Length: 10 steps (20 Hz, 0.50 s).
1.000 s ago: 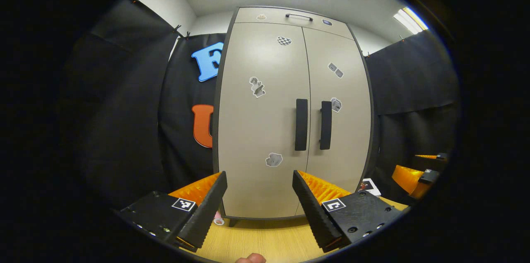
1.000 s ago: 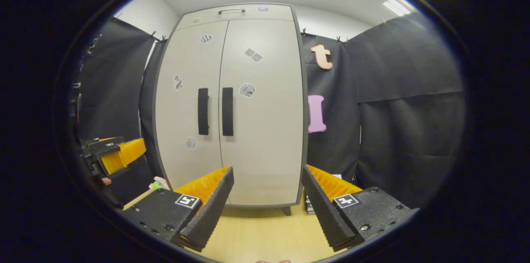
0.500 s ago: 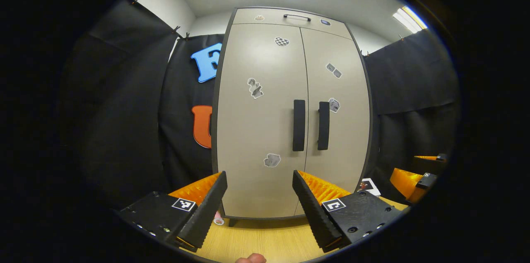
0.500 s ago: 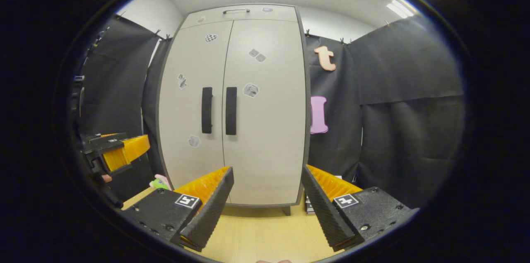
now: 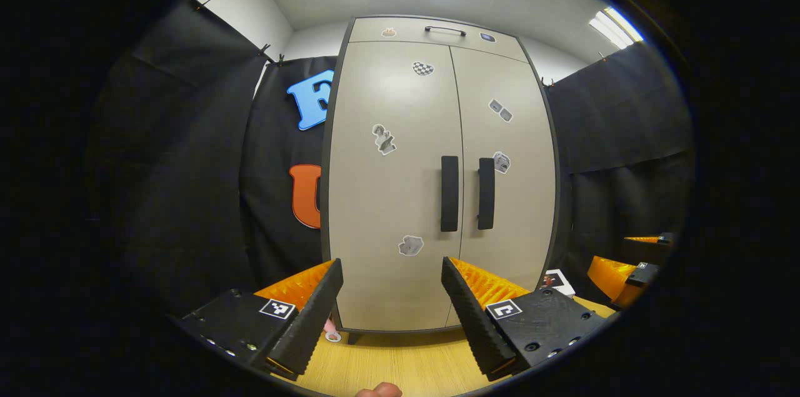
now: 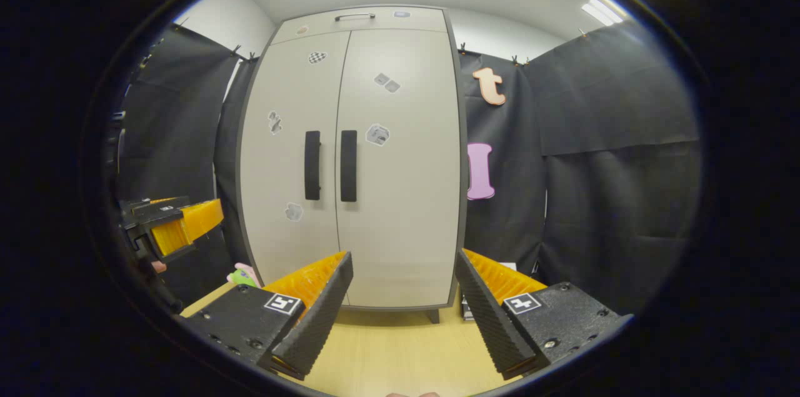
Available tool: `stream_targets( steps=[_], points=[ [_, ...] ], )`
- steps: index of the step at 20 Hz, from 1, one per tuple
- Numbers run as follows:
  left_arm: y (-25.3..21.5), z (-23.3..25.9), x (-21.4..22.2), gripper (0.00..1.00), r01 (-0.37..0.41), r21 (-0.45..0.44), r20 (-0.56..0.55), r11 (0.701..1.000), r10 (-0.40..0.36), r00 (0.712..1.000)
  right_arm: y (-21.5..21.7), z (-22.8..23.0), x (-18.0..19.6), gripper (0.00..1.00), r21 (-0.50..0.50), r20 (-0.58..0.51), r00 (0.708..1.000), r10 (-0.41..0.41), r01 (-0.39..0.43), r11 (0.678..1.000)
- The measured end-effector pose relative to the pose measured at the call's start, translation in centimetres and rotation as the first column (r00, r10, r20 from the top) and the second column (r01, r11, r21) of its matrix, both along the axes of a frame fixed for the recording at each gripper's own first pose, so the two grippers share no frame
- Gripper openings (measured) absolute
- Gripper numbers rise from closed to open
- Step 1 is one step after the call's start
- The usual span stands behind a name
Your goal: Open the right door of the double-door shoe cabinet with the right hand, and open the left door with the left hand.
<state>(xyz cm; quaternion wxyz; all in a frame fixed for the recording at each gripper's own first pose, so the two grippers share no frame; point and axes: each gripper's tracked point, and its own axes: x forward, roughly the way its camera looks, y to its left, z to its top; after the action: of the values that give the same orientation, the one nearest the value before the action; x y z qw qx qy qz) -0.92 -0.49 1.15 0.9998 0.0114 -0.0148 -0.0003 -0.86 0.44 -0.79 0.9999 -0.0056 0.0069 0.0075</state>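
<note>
Booth; shoe cabinet (image 5: 437, 184) beyond left gripper (image 5: 392, 272).

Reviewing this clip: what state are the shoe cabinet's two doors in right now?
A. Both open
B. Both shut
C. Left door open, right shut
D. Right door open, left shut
B: the left door and right door sit flush, their handles side by side, while the open right gripper is short of them.
</note>
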Motion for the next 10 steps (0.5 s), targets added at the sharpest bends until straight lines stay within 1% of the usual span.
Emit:
stream_targets(
  steps=[8, 10],
  points=[
    [0.6, -0.1, -0.5, 0.95, -0.01, -0.012, -0.002, 1.0, 0.01, 1.0, 1.3, 0.5, 1.5, 1.0, 0.008, -0.004, 0.999, 0.039, -0.039, 0.999],
    [0.2, -0.3, -0.8, 0.95, 0.004, -0.015, -0.005, 1.0, -0.005, 1.0, 1.4, 0.6, 2.3, 1.0, 0.005, -0.007, 0.999, 0.045, -0.045, 0.999]
  ],
)
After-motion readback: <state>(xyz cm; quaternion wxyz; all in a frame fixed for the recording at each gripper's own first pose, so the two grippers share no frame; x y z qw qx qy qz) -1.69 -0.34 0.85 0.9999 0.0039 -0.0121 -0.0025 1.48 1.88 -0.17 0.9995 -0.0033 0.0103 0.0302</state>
